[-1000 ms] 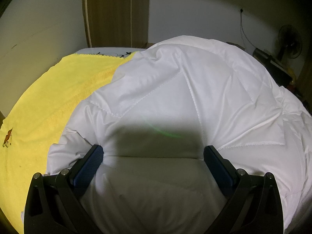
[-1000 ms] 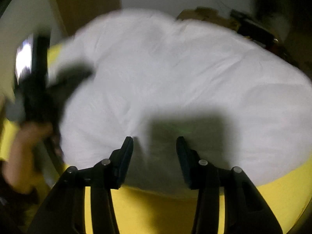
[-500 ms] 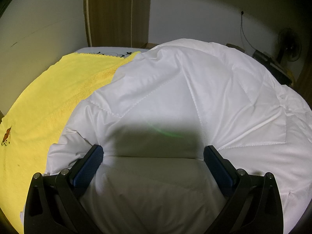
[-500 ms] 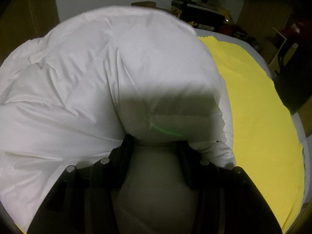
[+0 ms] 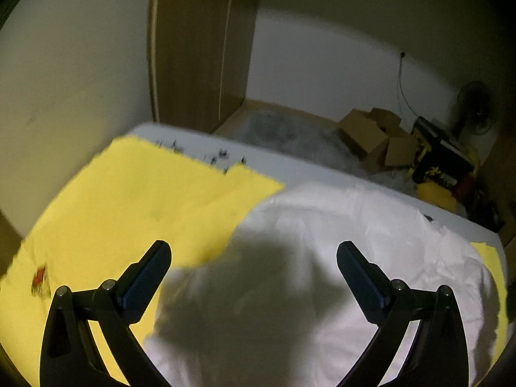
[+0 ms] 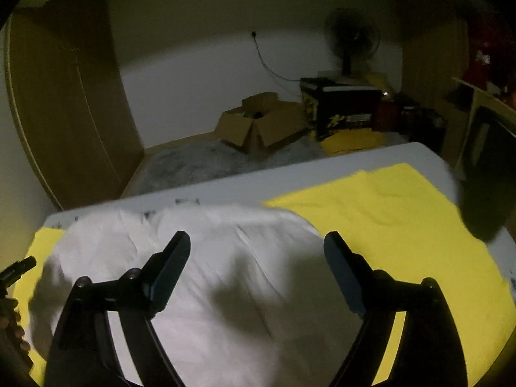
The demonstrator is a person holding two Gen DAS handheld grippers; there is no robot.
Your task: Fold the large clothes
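Observation:
A white padded garment lies folded in a thick bundle on a yellow blanket that covers the bed. My left gripper hovers above the bundle's left part, open, with nothing between its fingers. In the right wrist view the same white garment lies below my right gripper. Its jaws are opening wide and hold nothing. The yellow blanket spreads to the right of the bundle. The left gripper's tip and the hand holding it show at the left edge of the right wrist view.
The bed's white edge runs along the far side. Beyond it on the floor stand cardboard boxes, a black and yellow box and a fan. A wooden wardrobe rises at the far left corner.
Both grippers have let go of the white garment and risen away from it. The right gripper's jaws went from closed on cloth to wide apart. The garment now lies flatter on the bed.

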